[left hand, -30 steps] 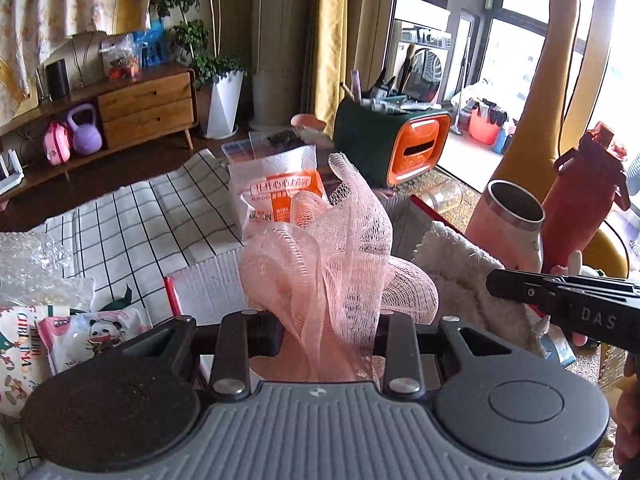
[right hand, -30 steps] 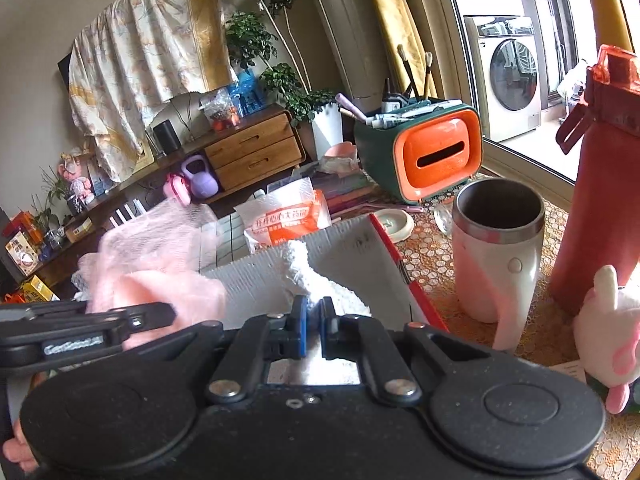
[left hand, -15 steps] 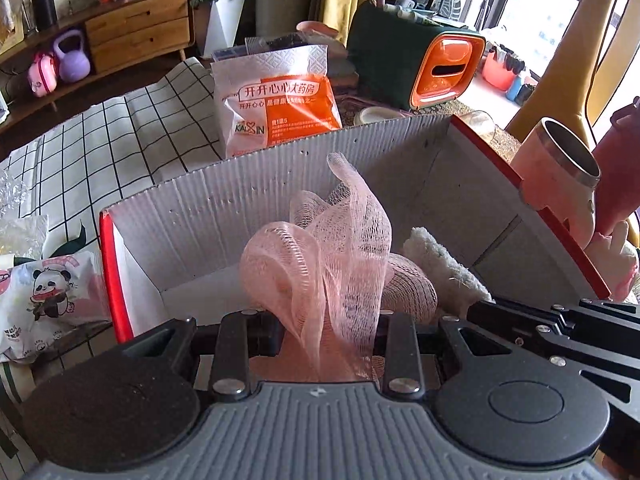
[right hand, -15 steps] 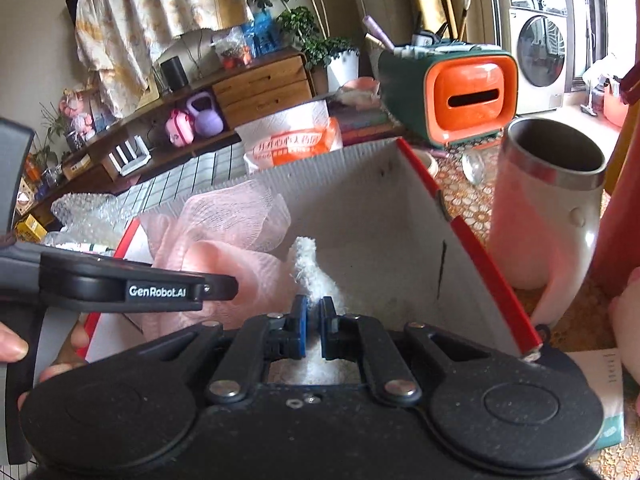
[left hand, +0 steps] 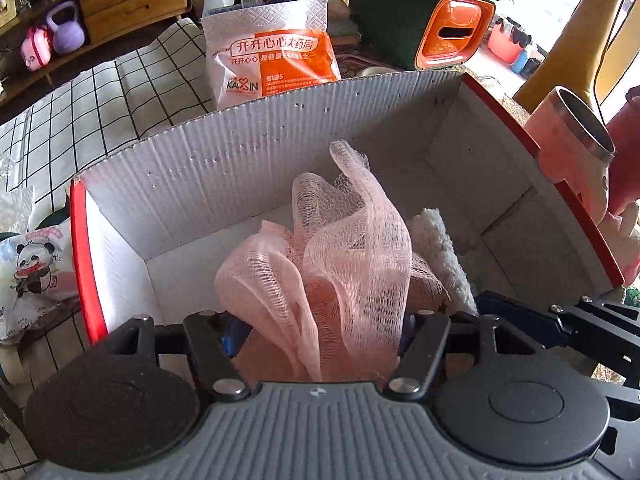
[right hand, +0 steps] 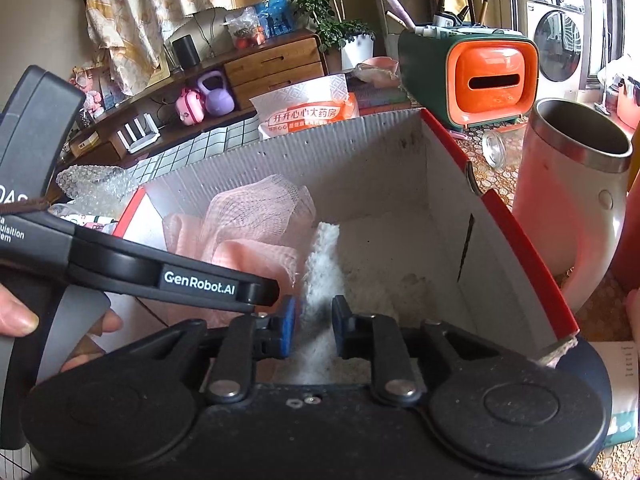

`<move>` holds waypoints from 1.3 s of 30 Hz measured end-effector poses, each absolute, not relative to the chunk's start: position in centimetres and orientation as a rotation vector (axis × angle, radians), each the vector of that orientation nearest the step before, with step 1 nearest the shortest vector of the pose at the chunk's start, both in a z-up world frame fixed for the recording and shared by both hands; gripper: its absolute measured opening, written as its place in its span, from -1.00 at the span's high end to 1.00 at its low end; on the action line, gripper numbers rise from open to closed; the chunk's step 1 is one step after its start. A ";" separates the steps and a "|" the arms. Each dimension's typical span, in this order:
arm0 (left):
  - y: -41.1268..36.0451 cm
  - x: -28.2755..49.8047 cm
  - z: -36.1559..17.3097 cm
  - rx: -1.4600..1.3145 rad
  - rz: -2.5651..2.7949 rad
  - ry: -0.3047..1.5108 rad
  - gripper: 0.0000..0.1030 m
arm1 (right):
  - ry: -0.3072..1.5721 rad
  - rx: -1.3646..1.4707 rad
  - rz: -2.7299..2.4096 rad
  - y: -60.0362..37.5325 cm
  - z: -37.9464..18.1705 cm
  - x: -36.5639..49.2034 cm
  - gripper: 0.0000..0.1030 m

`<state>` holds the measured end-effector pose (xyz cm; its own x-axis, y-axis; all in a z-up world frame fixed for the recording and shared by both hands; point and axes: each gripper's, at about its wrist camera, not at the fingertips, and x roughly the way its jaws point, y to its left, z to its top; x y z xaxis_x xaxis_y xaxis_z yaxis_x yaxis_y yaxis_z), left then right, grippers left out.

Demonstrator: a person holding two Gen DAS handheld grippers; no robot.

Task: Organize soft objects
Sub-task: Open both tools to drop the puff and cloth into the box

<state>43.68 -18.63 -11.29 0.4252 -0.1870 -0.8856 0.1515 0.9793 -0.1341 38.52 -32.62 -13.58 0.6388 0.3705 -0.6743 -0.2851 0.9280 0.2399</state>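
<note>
A pink mesh bath puff [left hand: 340,248] rests inside the white corrugated box with red rims [left hand: 280,140], between the jaws of my left gripper [left hand: 324,332]. Those jaws are opening and stand wide at the puff's sides. Beside it on the right lies a white fluffy cloth [left hand: 440,248]. In the right wrist view the same cloth [right hand: 324,264] lies on the box [right hand: 360,160] floor between the blue pads of my right gripper [right hand: 314,326]. These jaws are opening too, with small gaps to the cloth. The left gripper's finger [right hand: 200,280] reaches in from the left over the puff [right hand: 256,224].
Behind the box stands an orange and white tissue pack [left hand: 272,64] and a green and orange holder [left hand: 440,32]. A pink steel cup [right hand: 576,208] and a red bottle [left hand: 624,152] stand to the right. A panda packet [left hand: 32,264] and bubble wrap [right hand: 92,188] lie left on checked cloth [left hand: 120,96].
Both grippers came down into the box with their loads. The left jaws spread apart from the puff, and the right pads parted from the white cloth.
</note>
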 end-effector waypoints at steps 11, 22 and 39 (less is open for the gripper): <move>-18.2 42.3 -9.4 -0.062 -0.228 1.057 -0.28 | 0.775 0.088 0.380 -32.7 -12.7 37.5 0.30; -17.8 38.6 -5.7 -0.024 -0.250 0.955 -0.28 | 0.740 0.096 0.363 -32.8 -10.5 35.6 -0.02; -12.8 29.9 -1.0 -0.055 -0.216 0.812 -0.45 | 0.640 0.056 0.393 -30.6 -7.0 30.1 -0.66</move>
